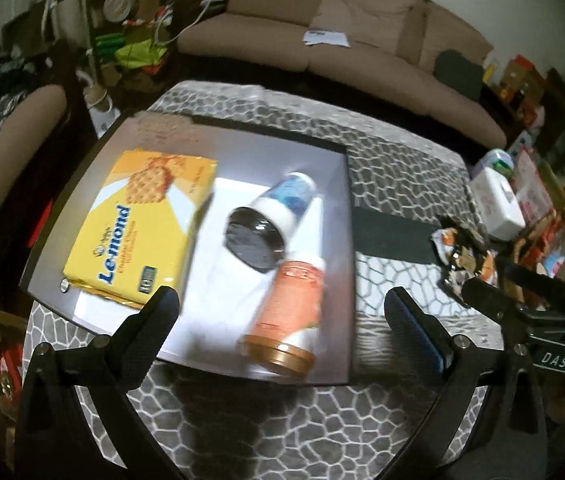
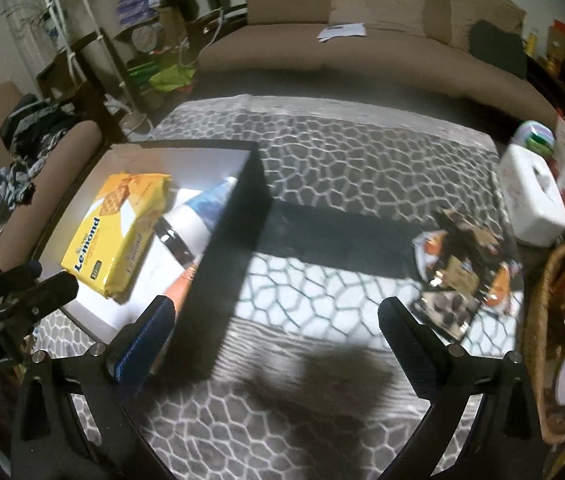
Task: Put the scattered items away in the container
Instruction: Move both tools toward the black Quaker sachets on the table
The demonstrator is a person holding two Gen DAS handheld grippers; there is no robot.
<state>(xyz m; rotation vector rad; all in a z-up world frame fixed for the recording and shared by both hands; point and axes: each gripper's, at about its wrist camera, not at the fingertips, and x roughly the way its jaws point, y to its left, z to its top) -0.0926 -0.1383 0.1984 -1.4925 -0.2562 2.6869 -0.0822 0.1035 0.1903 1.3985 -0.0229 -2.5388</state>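
Left gripper (image 1: 280, 304): jaws spread wide, nothing between them; hovers over the near edge of the box.
Right gripper (image 2: 276, 316): jaws spread wide, empty; over the patterned cloth (image 2: 322, 420), between the box wall and the packet.
Box (image 1: 346, 264): shallow, dark-walled, pale floor; sits at the left part of the tabletop, on the cloth.
Orange bottle (image 1: 290, 312): lying down in the box, near right corner, orange cap toward the near wall.
Blue bottle (image 1: 274, 220): lying in the box mid-floor, dark cap touching or just beside the orange bottle; blurred, label unreadable.
Biscuit pack (image 1: 138, 228): yellow, flat, "Le-mond" print; lies in the left part of the box, near end by the near wall.
Packet (image 2: 466, 276): dark snack packet with orange and white patches, crumpled, glossy; lies flat on the cloth near the right edge of the tabletop, well apart from the box.
Progress: judged well along. Three items in the box; the packet is the one loose item seen on the cloth.
Left to do: judged, right gripper takes the packet and carries it into the box.
Far: white tissue box (image 2: 534, 200) past the right edge; sofa (image 2: 362, 52) behind.
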